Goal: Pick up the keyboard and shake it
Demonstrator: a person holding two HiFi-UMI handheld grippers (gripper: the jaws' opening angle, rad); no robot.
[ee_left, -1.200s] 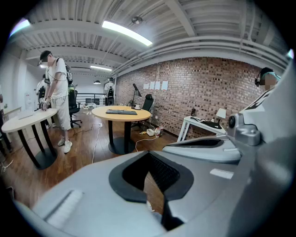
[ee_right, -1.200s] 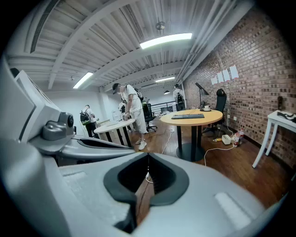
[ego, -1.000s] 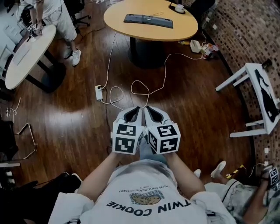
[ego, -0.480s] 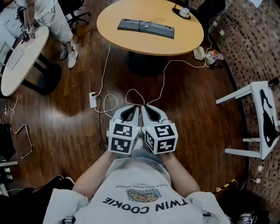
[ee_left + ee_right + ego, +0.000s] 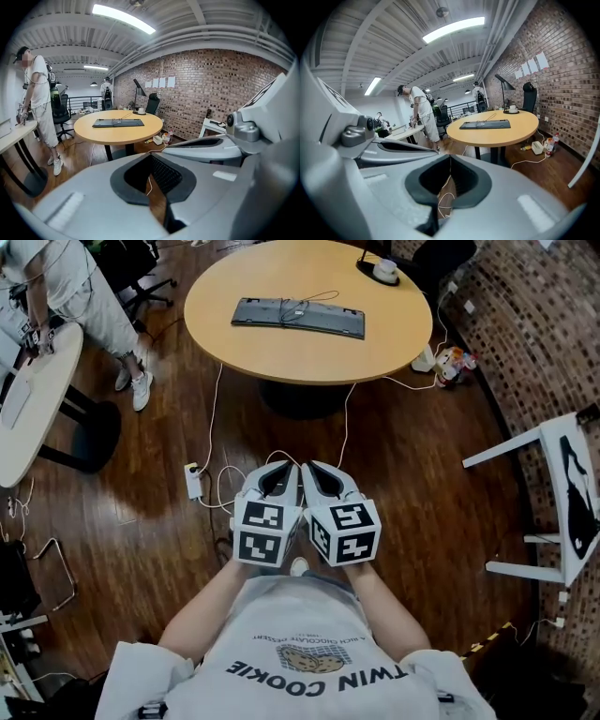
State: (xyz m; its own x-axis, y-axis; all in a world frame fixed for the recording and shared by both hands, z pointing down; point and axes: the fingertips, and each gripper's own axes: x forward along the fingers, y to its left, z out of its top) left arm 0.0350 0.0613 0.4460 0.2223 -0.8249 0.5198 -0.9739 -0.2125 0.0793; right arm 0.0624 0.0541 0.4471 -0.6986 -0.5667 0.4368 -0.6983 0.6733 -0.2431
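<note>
A dark keyboard [image 5: 298,317] lies flat on the round wooden table [image 5: 309,371], its cable looped over it. It also shows far ahead in the left gripper view, keyboard [image 5: 118,123], and in the right gripper view, keyboard [image 5: 485,124]. My left gripper [image 5: 284,470] and right gripper [image 5: 315,469] are held side by side close to my chest, over the wooden floor and well short of the table. Both are shut with nothing between the jaws. In their own views the left gripper [image 5: 150,155] and right gripper [image 5: 449,157] show pads meeting.
White cables and a power strip [image 5: 192,482] lie on the floor between me and the table. A white side table [image 5: 562,474] stands at the right by the brick wall. At the left a person [image 5: 70,287] stands beside a pale table [image 5: 28,399]. A cup [image 5: 384,268] sits on the round table's far edge.
I have moved forward: the round table and keyboard are nearer and lower in the head view. Both grippers stay shut and side by side in front of me.
</note>
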